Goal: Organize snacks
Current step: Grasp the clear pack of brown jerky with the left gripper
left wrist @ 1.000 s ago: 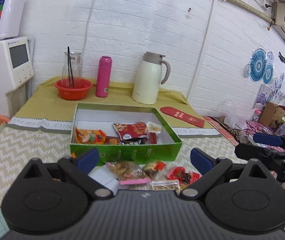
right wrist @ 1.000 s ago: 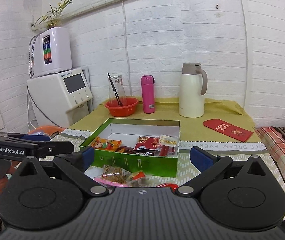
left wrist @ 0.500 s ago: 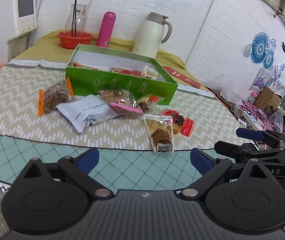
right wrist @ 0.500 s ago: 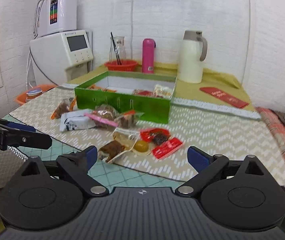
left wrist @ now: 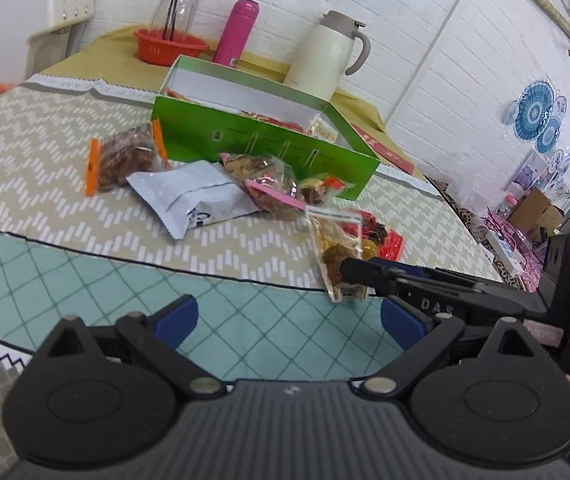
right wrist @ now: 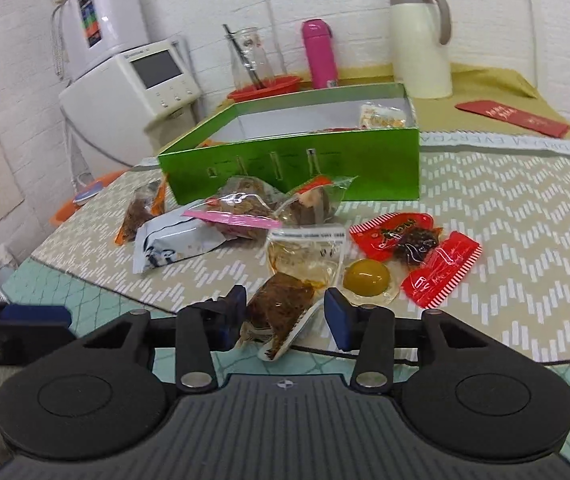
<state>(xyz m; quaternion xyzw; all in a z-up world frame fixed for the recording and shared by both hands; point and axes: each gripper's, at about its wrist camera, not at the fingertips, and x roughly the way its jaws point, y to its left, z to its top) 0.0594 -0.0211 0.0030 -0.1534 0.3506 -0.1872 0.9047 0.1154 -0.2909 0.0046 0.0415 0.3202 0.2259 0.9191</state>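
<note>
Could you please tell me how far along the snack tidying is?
Done: a few packets already lie in the green box. In hand: the right gripper is closing around a clear packet, not yet gripping it. Left: six or so packets on the mat; the left gripper is open, empty.

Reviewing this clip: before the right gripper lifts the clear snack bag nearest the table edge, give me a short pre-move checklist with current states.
1. Clear snack bag sits between the right gripper pads: ok; its near end lies in the gap.
2. Pads pressing on the bag: not ok; the jaws are closing, gaps show on both sides.
3. Only one item in the gap: ok; the yellow sweet lies beyond the right pad.
4. Green box open, with room inside: ok.
5. Left gripper open, empty and clear of the snacks: ok.
6. Bag's seal closed: cannot tell.
</note>
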